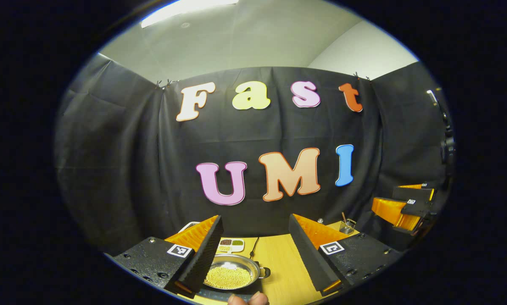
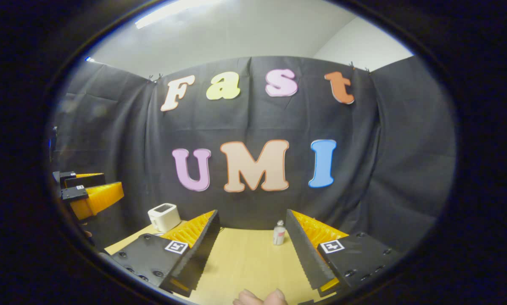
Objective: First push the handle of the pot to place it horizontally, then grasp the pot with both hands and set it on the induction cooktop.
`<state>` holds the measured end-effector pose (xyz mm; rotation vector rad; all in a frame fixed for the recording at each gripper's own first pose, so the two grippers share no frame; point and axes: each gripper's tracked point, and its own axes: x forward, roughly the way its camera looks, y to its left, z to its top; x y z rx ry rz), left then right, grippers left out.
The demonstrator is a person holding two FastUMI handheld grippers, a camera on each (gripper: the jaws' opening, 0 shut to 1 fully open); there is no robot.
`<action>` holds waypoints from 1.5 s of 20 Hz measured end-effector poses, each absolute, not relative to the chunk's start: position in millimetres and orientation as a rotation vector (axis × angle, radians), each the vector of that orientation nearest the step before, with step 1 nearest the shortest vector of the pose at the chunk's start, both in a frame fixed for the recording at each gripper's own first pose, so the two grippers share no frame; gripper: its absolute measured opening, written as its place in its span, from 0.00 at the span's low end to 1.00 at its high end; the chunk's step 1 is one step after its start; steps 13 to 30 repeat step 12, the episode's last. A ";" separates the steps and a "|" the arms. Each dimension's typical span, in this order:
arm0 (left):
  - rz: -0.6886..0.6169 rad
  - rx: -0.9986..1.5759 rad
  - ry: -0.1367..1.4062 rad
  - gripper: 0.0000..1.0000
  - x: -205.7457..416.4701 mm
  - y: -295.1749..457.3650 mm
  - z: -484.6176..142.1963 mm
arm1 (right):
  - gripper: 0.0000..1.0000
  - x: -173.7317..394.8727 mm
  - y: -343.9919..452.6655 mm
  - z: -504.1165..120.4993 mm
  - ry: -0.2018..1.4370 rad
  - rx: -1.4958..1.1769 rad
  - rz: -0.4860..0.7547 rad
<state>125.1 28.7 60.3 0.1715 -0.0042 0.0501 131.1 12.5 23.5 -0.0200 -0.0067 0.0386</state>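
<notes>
Left hand-held gripper held wide open above the light wooden table, fingers well apart, gripping nothing, touching nothing. Between and just below those fingers, nearer the left one: a shallow round stainless-steel pot filled with small yellow grains, resting on the table, its near left rim hidden behind the left finger. At the pot's right side, a short dark loop handle pointing to the right across the left gripper view, roughly level. Beyond the pot, a small white divided dish of dark and green bits and a thin dark cable; farther right, a small wire holder with sticks. Right hand-held gripper likewise spread wide, empty, over bare table. Ahead of it, a small white bottle with a pink label standing upright near the right finger; off to the left, a white boxy appliance at the table's far edge. Fingertips of a hand at the bottom edge.
</notes>
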 end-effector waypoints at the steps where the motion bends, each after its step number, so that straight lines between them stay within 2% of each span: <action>1: 0.047 0.172 -0.026 0.97 119.6 27.8 66.1 | 0.96 125.6 12.6 27.5 -0.026 -0.023 0.033; 11: 0.013 0.159 -0.042 0.97 104.4 26.2 55.9 | 0.98 104.0 1.2 22.3 -0.019 -0.029 -0.029; 30: 0.010 0.156 -0.036 0.97 102.2 24.6 53.6 | 0.97 102.4 0.3 21.1 -0.015 -0.030 -0.031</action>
